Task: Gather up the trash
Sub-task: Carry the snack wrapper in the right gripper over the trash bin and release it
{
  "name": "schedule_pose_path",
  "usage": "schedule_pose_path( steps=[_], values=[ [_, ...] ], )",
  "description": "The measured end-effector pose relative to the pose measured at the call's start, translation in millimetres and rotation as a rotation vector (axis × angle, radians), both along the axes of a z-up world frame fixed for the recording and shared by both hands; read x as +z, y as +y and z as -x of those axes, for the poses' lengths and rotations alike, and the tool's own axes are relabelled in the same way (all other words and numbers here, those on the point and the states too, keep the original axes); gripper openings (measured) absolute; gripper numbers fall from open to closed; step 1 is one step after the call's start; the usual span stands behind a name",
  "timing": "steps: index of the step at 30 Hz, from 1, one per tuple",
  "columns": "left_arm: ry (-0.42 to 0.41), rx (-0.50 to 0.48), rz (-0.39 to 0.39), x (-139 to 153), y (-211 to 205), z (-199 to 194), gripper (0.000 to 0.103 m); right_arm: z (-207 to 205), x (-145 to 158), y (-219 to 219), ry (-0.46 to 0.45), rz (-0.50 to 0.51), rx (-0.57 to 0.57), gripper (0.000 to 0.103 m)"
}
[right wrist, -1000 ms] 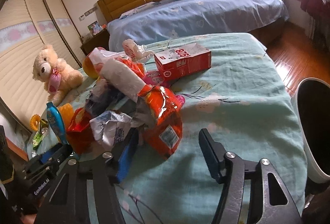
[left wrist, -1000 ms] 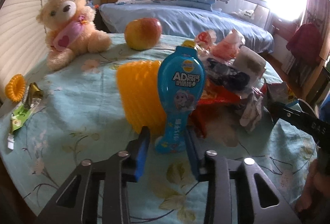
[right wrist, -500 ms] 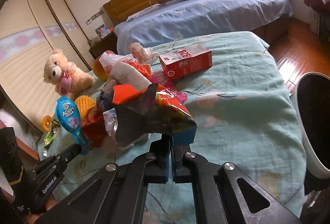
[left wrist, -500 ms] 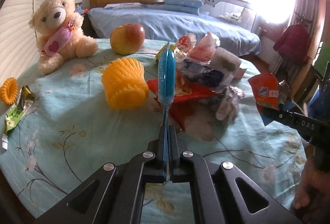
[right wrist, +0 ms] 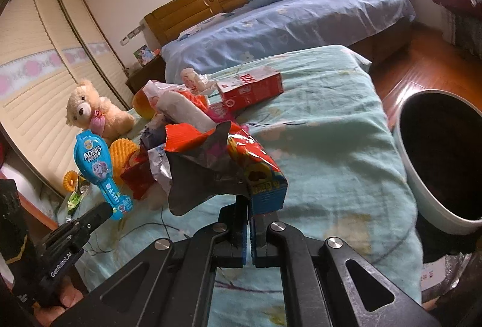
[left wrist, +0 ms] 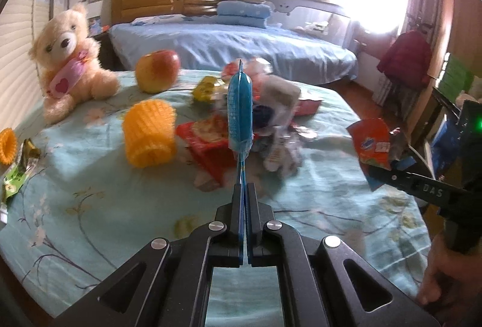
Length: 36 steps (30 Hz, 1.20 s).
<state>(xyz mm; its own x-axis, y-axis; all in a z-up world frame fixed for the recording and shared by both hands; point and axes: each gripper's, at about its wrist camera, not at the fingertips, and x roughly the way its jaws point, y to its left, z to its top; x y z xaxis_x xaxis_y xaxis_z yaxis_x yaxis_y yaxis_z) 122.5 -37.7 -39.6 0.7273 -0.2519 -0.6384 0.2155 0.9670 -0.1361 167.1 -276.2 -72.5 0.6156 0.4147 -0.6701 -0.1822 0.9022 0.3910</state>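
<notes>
The left gripper (left wrist: 244, 191) has its jaws pinching the thin tail of a blue packet (left wrist: 239, 113), holding it edge-on above the bed. The right gripper (right wrist: 248, 203) has its jaws pressed on a torn red wrapper (right wrist: 229, 158), lifted clear of the trash pile (right wrist: 180, 110), probably bound for the nearby bin (right wrist: 421, 191).

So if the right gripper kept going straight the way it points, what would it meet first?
Probably the teal bedspread just beyond the held snack bag. The right gripper angles down at open cloth; the red carton lies farther along, though depth is hard to judge.
</notes>
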Motion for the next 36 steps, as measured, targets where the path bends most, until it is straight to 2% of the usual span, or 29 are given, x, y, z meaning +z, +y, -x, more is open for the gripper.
schedule_pose_path(
  steps=[6,16,36],
  values=[
    [-0.001,-0.082,-0.002,2,-31,4,0.0,7,1,-23,-0.002,0.007,-0.042,0.001],
    [0.021,-0.188,-0.002,2,-74,-14,0.0,14,4,-66,-0.002,0.02,-0.128,0.001],
    [0.048,-0.344,-0.02,-9,-160,-49,0.0,19,-3,-149,0.042,0.033,-0.297,0.001]
  ],
)
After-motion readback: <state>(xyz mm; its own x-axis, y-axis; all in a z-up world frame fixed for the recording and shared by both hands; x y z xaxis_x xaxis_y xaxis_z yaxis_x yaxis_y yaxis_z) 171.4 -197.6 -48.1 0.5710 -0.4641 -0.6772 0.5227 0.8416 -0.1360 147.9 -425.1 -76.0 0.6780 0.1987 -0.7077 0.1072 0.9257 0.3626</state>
